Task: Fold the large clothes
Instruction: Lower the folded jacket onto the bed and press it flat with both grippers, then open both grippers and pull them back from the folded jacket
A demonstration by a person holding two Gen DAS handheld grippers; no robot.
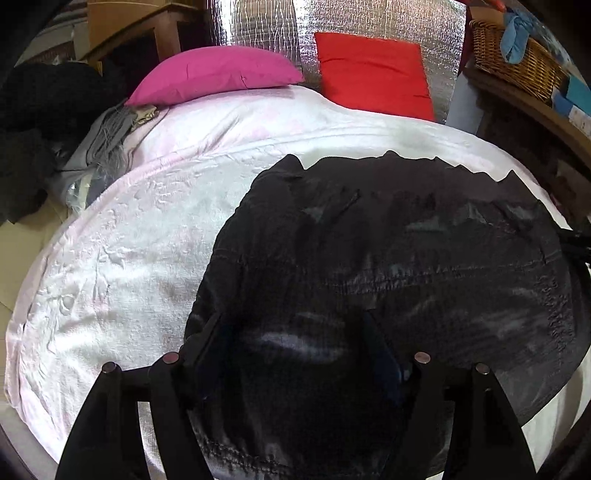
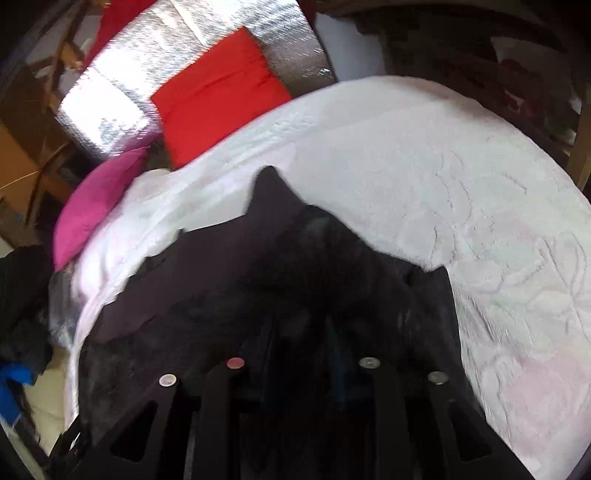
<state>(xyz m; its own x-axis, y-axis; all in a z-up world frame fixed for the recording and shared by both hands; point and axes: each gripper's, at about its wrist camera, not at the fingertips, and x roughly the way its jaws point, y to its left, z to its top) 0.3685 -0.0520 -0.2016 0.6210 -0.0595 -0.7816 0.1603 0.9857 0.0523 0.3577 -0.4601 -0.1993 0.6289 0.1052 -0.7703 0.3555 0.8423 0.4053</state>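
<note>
Dark clothing (image 1: 388, 258), a large black garment with stitched seams, lies spread over the white quilted bedcover (image 1: 129, 258) toward the near side of the bed, and we see it from both wrist views. Our left gripper (image 1: 295, 332) hangs low over the cloth with its fingers (image 1: 207, 332) spread wide; fabric lies between them, but we cannot tell whether the pads press on it. Our right gripper (image 2: 303, 332) sits over a raised, peaked fold of the same garment (image 2: 295, 258). Its fingers stand fairly close together with dark cloth bunched between them, though blur and the black-on-black keep us from telling whether they actually pinch it.

Around the work: a pink pillow (image 1: 218, 74) and a red cushion (image 1: 373, 70) lie at the far end of the bed against a silver foil panel (image 1: 258, 29). A heap of grey and pale cloth (image 1: 107, 147) lies on the far left edge of the bed, just beside the pink pillow, with more black clothes (image 1: 33, 129) piled beyond it. A wicker basket (image 1: 517, 62) holding blue fabric stands on a wooden shelf to the right.
</note>
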